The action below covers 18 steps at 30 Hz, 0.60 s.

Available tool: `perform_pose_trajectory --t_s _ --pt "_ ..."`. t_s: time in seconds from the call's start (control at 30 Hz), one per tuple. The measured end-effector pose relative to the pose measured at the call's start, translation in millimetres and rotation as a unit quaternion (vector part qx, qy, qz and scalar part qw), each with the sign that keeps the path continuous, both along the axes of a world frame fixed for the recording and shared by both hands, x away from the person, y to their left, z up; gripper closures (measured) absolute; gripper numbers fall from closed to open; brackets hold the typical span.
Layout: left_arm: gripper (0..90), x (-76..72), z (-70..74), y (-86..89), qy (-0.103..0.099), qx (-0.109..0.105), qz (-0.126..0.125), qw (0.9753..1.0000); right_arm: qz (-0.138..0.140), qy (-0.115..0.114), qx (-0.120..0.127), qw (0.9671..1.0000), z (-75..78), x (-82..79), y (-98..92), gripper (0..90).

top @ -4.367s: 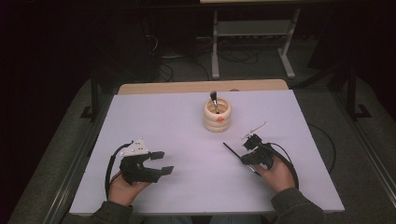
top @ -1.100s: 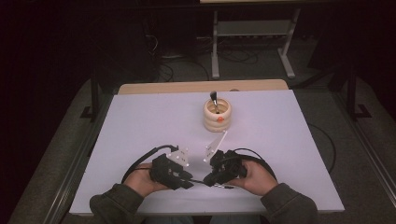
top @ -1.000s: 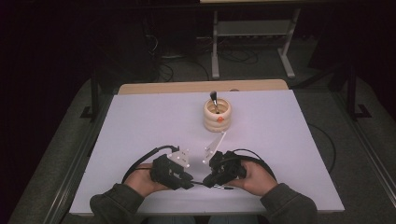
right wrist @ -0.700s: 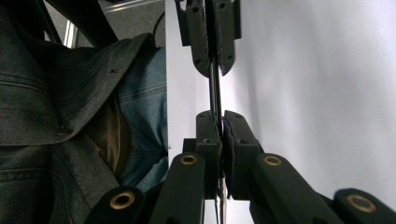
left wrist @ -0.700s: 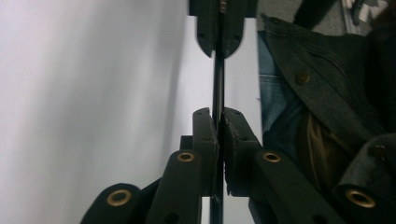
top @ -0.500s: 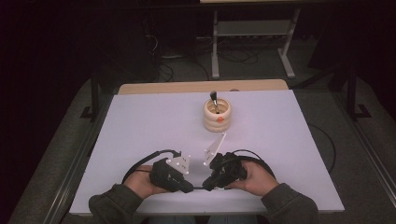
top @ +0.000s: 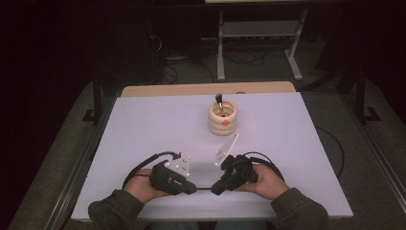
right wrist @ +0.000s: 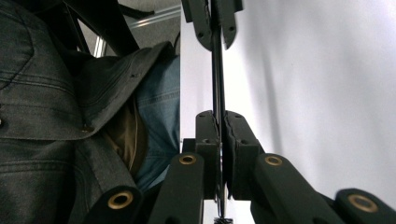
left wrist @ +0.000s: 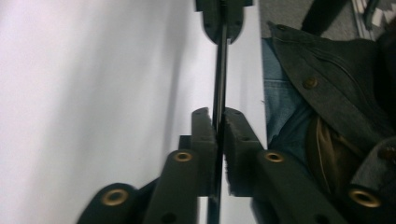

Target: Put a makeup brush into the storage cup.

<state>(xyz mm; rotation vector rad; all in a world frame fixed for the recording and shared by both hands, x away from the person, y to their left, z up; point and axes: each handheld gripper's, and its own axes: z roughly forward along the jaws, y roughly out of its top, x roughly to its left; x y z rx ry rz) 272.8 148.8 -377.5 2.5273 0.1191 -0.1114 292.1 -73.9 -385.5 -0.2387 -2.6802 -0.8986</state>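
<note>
Both hands have come in from the lower left and lower right of the high view, where they sat well apart 4.4 s ago, to the lower middle; over the last second they have barely shifted.

Left tongs (top: 191, 188) and right tongs (top: 215, 188) face each other tip to tip, low in the high view, close to the near edge of the desk (top: 143, 124). Thin black rod (top: 203, 188) runs between them, one end in each.

Left gripper view: left tongs (left wrist: 218, 122) clenched on the rod (left wrist: 220, 70); it rises straight up the frame into the closed right tongs (left wrist: 224, 28) at the top edge. Right gripper view: right tongs (right wrist: 219, 123) clenched on the rod (right wrist: 216, 70), with the left tongs (right wrist: 214, 32) closed on its far end at the top. Desk edge lies just beside the rod in both gripper views, with the person's jacket and jeans beyond it.

Wooden ringed pot (top: 222, 118) stands upper centre of the desk with a brush (top: 219, 101) upright in it, well apart from both tongs. Open desk surface to the left, right and between the pot and the hands. Cables loop behind each gripper on the desk.
</note>
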Motion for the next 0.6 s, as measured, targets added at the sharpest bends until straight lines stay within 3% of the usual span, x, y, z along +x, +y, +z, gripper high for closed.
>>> perform_pose_trajectory --t_s 0.03,0.1,0.2,0.27,0.4,0.53,0.6 --pt "70.2 1.0 -0.7 -1.4 0.004 0.003 0.003 1.0 0.002 -0.006 -0.003 1.0 -0.1 1.3 0.9 84.3" --pt "67.1 1.5 -0.8 -4.5 -0.003 0.015 -0.006 0.9999 0.003 -0.013 -0.018 0.9998 2.0 1.7 3.1 84.3" --pt "68.0 -1.3 -2.0 -10.8 0.004 0.015 0.0 0.9999 0.007 -0.03 -0.057 0.9979 6.4 1.4 8.7 84.3" --pt "72.0 -2.5 -1.6 -12.8 0.003 0.019 -0.006 0.9998 0.011 -0.041 -0.068 0.9968 10.1 -0.2 12.1 84.3" --pt "84.4 -6.5 -1.8 -12.3 -0.001 0.017 -0.014 0.9998 0.023 -0.041 -0.047 0.9978 15.6 -3.1 11.2 84.2" --pt "85.4 -7.0 -0.2 -8.7 -0.009 0.013 -0.025 0.9996 0.019 -0.041 -0.026 0.9987 15.2 -4.7 7.0 84.0" --pt "85.5 -8.4 -0.8 -7.1 -0.008 0.003 -0.013 0.9999 0.012 -0.041 -0.011 0.999 13.4 -4.8 3.9 82.4"
